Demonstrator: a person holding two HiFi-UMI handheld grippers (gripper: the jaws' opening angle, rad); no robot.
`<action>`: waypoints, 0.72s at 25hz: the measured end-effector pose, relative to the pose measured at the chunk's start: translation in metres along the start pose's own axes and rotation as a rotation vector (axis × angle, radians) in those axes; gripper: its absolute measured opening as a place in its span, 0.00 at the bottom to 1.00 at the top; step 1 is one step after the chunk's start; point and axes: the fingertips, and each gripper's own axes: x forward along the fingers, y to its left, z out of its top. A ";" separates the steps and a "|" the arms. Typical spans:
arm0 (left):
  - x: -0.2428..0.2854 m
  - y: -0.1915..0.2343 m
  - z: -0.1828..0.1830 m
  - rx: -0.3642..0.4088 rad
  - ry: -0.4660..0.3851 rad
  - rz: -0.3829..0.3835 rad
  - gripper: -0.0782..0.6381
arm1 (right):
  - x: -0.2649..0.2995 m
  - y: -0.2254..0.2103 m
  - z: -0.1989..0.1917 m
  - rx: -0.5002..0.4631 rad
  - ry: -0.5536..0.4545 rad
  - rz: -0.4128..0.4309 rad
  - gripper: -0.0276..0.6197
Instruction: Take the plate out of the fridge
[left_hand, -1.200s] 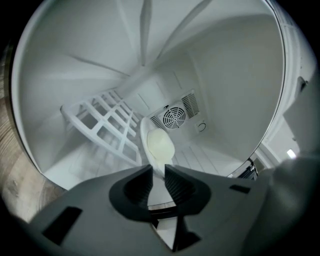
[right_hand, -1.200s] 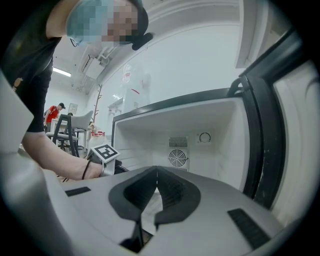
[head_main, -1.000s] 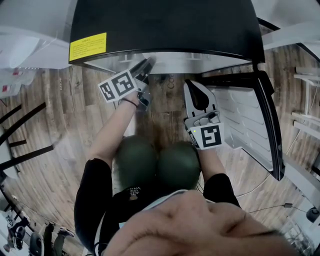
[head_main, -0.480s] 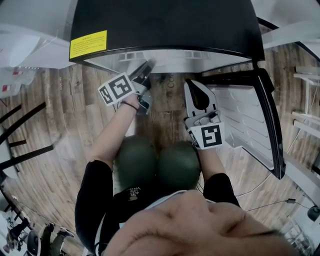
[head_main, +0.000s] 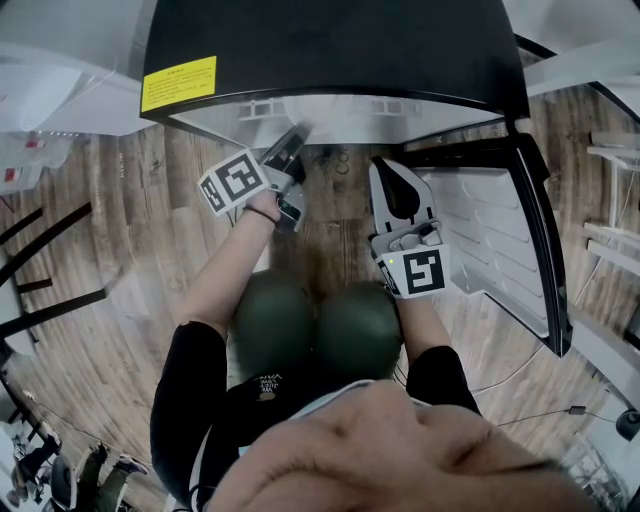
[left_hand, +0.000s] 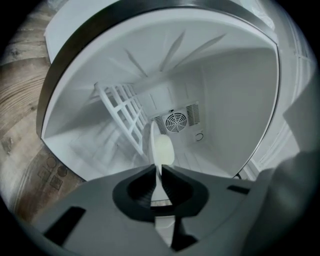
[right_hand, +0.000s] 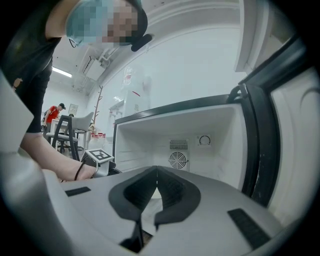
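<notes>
A white plate (left_hand: 163, 149) shows edge-on inside the small fridge (head_main: 330, 50), in front of the back wall's fan (left_hand: 176, 120). My left gripper (left_hand: 160, 167) reaches into the fridge opening, and its jaws have just been closing: they now pinch the plate's near rim. From the head view the left gripper (head_main: 293, 142) points under the fridge's black top, and the plate is hidden there. My right gripper (head_main: 392, 180) hovers in front of the opening, to the right of the left one, its jaws (right_hand: 156, 171) shut on nothing.
The fridge door (head_main: 500, 250) stands open at the right. A white wire rack (left_hand: 125, 112) sits inside the fridge beside the plate. The person's knees (head_main: 315, 330) are close below both grippers. A wooden floor (head_main: 120, 230) lies around the fridge.
The left gripper has rolled a little at the fridge opening, its marker cube shifting slightly. The right gripper has stayed in place.
</notes>
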 end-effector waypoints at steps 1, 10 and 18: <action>0.000 0.001 0.000 -0.005 -0.001 -0.001 0.16 | 0.000 0.000 0.000 0.000 0.000 -0.001 0.06; 0.002 0.002 -0.001 0.004 0.004 -0.021 0.17 | 0.001 0.000 -0.002 0.004 0.002 -0.002 0.06; 0.007 0.002 0.000 -0.012 0.002 -0.036 0.17 | 0.001 -0.001 -0.003 0.003 0.006 -0.005 0.06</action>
